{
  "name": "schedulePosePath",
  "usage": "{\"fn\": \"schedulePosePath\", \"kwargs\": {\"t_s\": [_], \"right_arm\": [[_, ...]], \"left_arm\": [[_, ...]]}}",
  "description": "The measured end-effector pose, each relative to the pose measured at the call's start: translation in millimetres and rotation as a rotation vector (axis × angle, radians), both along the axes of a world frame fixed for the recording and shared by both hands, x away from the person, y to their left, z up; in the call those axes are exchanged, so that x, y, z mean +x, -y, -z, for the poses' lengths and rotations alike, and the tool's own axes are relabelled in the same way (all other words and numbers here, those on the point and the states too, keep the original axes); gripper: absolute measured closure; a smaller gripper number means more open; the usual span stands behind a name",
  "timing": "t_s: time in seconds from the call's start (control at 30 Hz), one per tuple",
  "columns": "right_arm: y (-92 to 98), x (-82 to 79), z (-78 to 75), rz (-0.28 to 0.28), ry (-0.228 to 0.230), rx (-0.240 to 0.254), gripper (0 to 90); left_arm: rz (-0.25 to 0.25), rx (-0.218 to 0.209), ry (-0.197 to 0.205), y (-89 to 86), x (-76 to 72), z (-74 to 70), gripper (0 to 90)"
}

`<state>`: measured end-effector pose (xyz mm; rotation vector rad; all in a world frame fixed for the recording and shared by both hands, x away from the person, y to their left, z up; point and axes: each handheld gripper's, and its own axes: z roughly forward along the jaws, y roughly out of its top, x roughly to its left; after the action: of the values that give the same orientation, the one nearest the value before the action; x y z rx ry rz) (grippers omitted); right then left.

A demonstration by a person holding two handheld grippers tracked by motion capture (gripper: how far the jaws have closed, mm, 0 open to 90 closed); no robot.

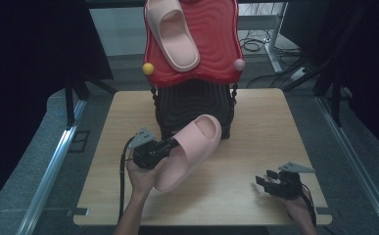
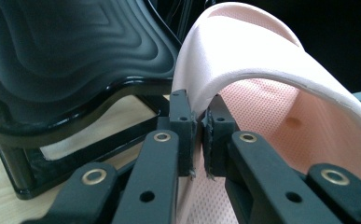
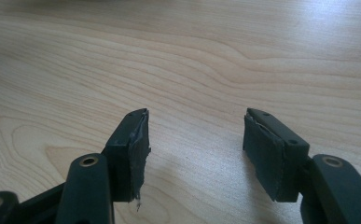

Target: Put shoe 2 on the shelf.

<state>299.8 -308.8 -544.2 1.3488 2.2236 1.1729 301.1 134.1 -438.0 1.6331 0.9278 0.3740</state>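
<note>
On the pink slipper (image 2: pixel 262 60), no writing legible.

no readable text, labels, brands or numbers on any surface in these views

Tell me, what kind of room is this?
Probably a lab or workshop set up for recording: dark curtains hang around a wooden table, cables lie on the floor, and a shoe rack holds a pink slipper.

Wood table (image 1: pixel 255 122) w/ black rack (image 1: pixel 194 110) on it.
</note>
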Motion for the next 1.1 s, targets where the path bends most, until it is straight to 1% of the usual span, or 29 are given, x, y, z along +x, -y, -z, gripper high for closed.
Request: {"fn": "schedulePosePath", "kwargs": {"t_s": [0.3,0.37,0.47,0.6,0.73,0.93,1.1], "right_arm": [[0.9,0.5,0.6,0.005,-0.003,0.001,40.5],[0.8,0.6,0.7,0.005,-0.004,0.002,40.4],[0.8,0.6,0.2,0.005,-0.006,0.003,40.1],[1.4,0.5,0.6,0.005,-0.006,0.003,39.9],[1.9,0.4,0.3,0.01,-0.008,0.009,39.8],[0.9,0.6,1.1,0.005,-0.011,0.004,39.6],[0.0,0.5,0.8,0.005,-0.016,0.007,39.5]], "left_arm": [[-0.001,-0.005,0.022,2.3,2.2,-12.2,84.2],[-0.004,-0.013,0.027,4.1,2.5,-14.1,84.1],[0.0,-0.015,0.041,8.1,2.9,-18.3,84.2],[0.005,-0.015,0.049,11.3,4.6,-23.8,84.2],[0.004,-0.013,0.06,11.7,4.6,-29.5,84.1],[0.005,-0.007,0.081,12.5,3.9,-39.2,84.1],[0.002,-0.015,0.084,11.4,4.7,-42.5,84.1]]}}
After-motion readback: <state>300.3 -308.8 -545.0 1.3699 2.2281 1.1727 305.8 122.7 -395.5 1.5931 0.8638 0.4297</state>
